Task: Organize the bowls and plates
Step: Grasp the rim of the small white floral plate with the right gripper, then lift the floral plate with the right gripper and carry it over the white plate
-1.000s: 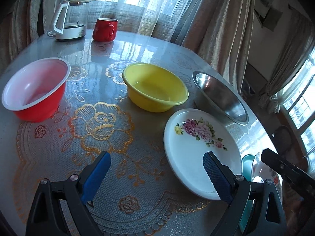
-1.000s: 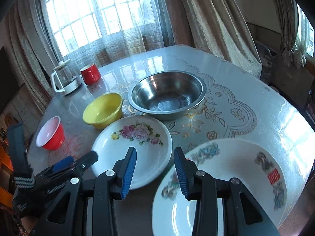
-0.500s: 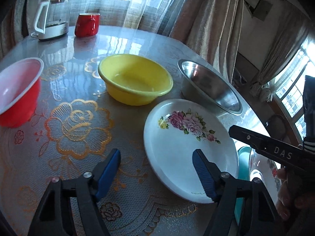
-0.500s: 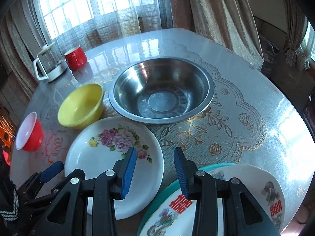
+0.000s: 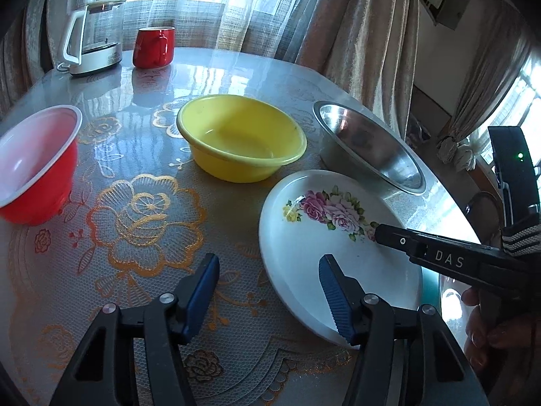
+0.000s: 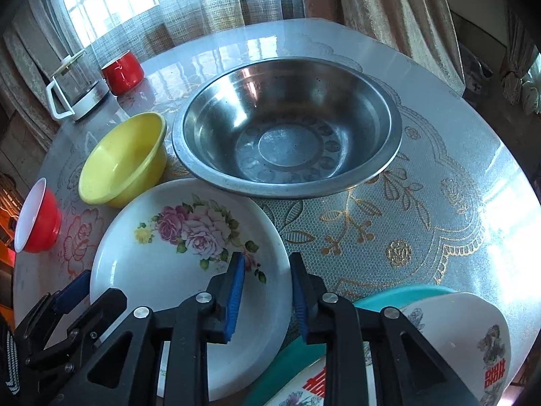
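Two open grippers hover over a round table laid with bowls and plates.

In the right wrist view, the red bowl (image 6: 37, 216) sits at the left edge, the yellow bowl (image 6: 123, 162) beside it, the steel bowl (image 6: 287, 128) at top centre. The rose plate (image 6: 162, 267) lies below, its rim touching the steel bowl. The left gripper (image 5: 267, 294) gapes wide, straddling that plate's near rim; the right gripper (image 6: 265, 291) stands narrower, holding nothing, astride its right rim. A patterned plate (image 6: 466, 335) rests on a teal one (image 6: 395, 296), lower right.
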A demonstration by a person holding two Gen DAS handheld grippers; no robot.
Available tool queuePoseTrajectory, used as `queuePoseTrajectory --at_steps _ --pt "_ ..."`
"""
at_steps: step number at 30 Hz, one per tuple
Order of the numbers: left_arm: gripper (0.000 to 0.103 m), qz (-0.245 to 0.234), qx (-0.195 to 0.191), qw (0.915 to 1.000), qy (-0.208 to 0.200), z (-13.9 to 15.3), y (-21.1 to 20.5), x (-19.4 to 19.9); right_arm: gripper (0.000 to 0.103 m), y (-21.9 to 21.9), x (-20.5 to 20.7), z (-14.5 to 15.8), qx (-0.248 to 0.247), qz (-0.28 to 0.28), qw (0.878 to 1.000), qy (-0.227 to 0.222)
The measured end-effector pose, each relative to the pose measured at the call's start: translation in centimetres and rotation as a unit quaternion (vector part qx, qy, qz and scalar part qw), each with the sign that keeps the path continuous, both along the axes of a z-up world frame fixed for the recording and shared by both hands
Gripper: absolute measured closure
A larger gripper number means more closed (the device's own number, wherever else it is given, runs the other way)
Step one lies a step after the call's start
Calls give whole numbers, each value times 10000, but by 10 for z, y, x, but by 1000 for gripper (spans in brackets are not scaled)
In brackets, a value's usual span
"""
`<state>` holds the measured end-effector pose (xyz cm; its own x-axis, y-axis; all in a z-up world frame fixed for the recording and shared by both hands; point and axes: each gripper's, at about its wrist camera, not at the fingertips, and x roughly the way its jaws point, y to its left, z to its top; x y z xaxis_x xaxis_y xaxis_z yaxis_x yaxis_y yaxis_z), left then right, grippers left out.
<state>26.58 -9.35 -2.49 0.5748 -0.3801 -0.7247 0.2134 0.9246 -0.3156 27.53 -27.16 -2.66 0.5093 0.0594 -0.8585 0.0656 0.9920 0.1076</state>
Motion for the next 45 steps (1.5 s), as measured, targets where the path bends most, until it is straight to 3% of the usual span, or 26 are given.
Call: queuePoseTrajectory --at_steps 11,16,21,24,31,36,45 --pt "42 51 314 9995 -32 0 3 -2 78 29 -8 1 -81 391 9991 132" --pt "42 114 528 9985 -108 0 3 -1 76 39 -10 0 -182 325 9992 152" --pt "63 165 677 9974 -158 -1 5 1 76 38 -8 0 -207 304 9992 150" --pt "70 163 650 9976 -148 -2 8 2 77 40 -8 0 -251 269 9992 130" --pt "73 198 670 9974 -154 -2 15 5 80 45 -16 1 -183 61 9997 130" --pt "73 131 678 9975 -166 -3 24 7 83 45 -35 4 312 -161 9993 -132" --pt "73 -58 511 9984 -254 2 25 -3 84 43 -68 16 593 -288 9952 -718"
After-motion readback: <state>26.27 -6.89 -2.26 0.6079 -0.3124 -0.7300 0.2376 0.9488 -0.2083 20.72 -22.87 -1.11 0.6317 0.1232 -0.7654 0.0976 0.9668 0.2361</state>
